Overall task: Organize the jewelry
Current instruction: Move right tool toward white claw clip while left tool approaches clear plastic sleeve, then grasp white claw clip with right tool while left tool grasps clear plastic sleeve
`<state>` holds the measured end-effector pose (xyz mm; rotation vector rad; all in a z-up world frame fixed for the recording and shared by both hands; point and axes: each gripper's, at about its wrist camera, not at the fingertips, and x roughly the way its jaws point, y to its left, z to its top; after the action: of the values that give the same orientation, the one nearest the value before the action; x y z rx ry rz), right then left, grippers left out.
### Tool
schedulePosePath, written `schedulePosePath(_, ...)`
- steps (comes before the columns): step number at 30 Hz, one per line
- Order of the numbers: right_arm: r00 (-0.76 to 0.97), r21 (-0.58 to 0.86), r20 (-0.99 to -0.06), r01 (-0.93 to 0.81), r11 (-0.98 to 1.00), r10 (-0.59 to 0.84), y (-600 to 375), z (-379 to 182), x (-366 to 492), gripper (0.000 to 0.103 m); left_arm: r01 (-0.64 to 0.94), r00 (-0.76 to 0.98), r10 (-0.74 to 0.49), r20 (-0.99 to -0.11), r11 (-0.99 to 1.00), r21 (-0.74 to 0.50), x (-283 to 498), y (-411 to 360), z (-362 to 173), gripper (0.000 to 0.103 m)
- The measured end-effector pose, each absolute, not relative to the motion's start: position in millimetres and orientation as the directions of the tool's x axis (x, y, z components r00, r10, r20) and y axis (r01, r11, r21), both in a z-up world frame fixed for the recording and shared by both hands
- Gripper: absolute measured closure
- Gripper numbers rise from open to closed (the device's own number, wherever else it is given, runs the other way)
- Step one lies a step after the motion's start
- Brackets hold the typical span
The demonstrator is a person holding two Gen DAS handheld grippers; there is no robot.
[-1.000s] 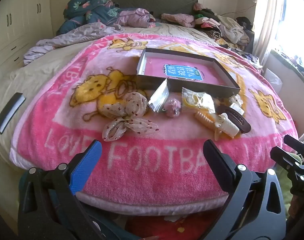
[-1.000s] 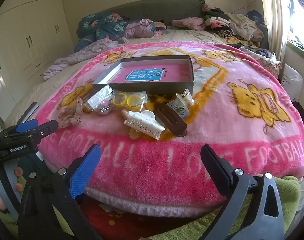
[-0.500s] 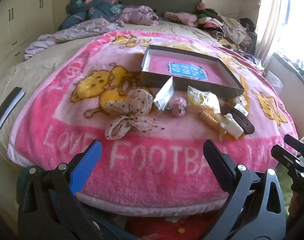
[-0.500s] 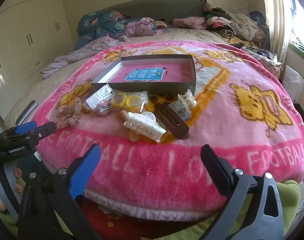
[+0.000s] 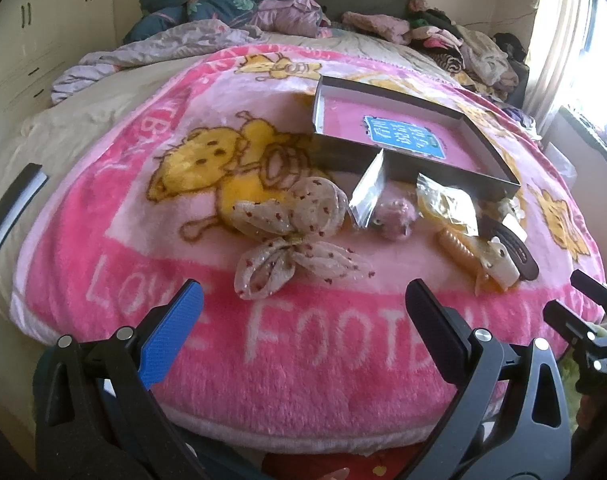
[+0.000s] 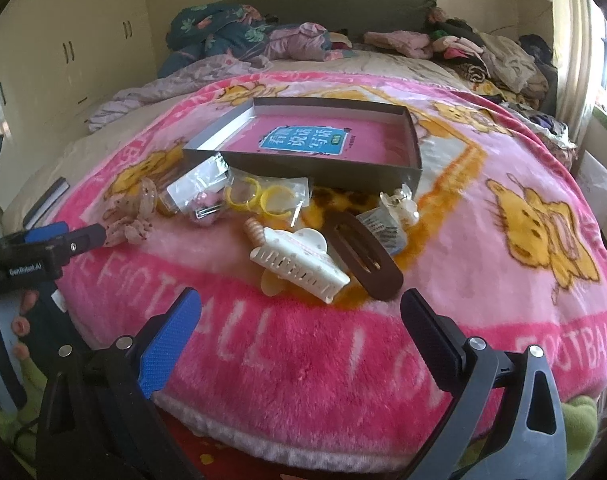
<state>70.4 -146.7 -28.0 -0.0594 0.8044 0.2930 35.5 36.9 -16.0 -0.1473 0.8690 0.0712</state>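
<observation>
"LOVE FOOTBALL" blanket (image 6: 303, 360); "GenRobot.AI" on left tongs (image 6: 59, 240)

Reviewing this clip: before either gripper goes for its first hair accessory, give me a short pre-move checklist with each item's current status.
1. Left gripper open and holding nothing: ok.
2. Right gripper open and holding nothing: ok.
3. Box open on the blanket, with room inside: ok; only a pink liner with a blue label shows.
4. Fabric bow ahead of the left gripper, nothing lying on it: ok.
5. White claw clip free to lift alone: not ok; it sits against the brown clip and overlaps a ribbed clip.
6. Small bagged items sealed: cannot tell.
</observation>
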Motion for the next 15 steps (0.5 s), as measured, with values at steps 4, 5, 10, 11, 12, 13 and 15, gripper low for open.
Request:
schedulePosePath(4, 0.652, 0.045, -0.72, -0.294, 0.955, 0.235, -142, -32, 80, 0.004, -0.099, 0.652, -0.01, -0.758, 0.99, -0.098, 47, 38, -14, 0.009)
schedulePosePath(5, 0.651, 0.042, -0.722, -0.298, 0.954, 0.235, -141, -34, 83, 0.004, -0.09, 0.655, -0.017, -0.756, 0.991, -0.1, 50, 38, -12, 0.009)
schedulePosePath(10, 0.642, 0.025, -0.728, -0.326, 0.945, 0.24, -137, -40, 98, 0.005, -0.013, 0.67, -0.062, -0.74, 0.995, -0.095, 74, 33, -3, 0.009)
schedulePosePath(11, 0.643, 0.007, -0.729, -0.336, 0.942, 0.235, -136, -42, 101, 0.005, -0.008, 0.669, -0.059, -0.741, 0.996, -0.087, 80, 32, -3, 0.009)
schedulePosePath(12, 0.639, 0.001, -0.733, -0.341, 0.94, 0.233, -135, -44, 104, 0.005, -0.005, 0.663, -0.058, -0.746, 0.997, -0.082, 86, 31, -2, 0.009)
schedulePosePath(13, 0.634, 0.001, -0.737, -0.345, 0.939, 0.234, -135, -46, 106, 0.006, 0.008, 0.659, -0.073, -0.749, 0.996, -0.09, 93, 30, -2, 0.009)
schedulePosePath(15, 0.628, -0.01, -0.745, -0.348, 0.937, 0.225, -135, -50, 111, 0.014, 0.019, 0.647, -0.089, -0.758, 0.995, -0.101, 104, 29, -3, 0.009)
